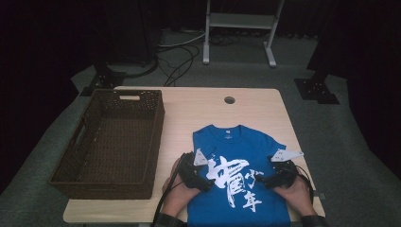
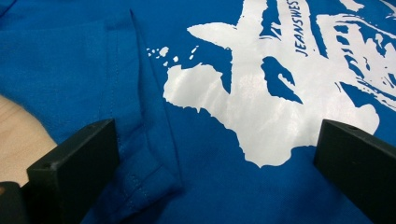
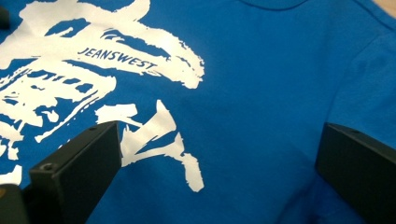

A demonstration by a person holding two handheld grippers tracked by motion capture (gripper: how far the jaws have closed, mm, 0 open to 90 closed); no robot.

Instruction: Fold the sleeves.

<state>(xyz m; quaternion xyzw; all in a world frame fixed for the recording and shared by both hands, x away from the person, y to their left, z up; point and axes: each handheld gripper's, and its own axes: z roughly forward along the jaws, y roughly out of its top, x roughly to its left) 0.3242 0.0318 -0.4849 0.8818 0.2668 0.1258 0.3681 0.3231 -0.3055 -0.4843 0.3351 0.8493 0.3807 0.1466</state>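
A blue T-shirt [image 1: 236,146] with a large white print lies flat on the wooden table [image 1: 189,106], collar away from me. My left gripper [image 1: 204,181] hovers over the shirt's left side, jaws wide apart, with nothing between them. In the left gripper view a folded sleeve [image 2: 140,140] and the white print [image 2: 243,102] lie under the left gripper [image 2: 215,163]. My right gripper [image 1: 265,180] stands open over the shirt's right side. The right gripper view shows the right gripper [image 3: 217,168] above the print with the word JEANSWEST [image 3: 116,58].
A dark brown wicker basket [image 1: 156,137] stands on the left half of the table, close to the shirt's left edge. A round cable hole [image 1: 229,100] sits near the table's far edge. Beyond the table are a white metal frame [image 1: 239,21] and cables on grey floor.
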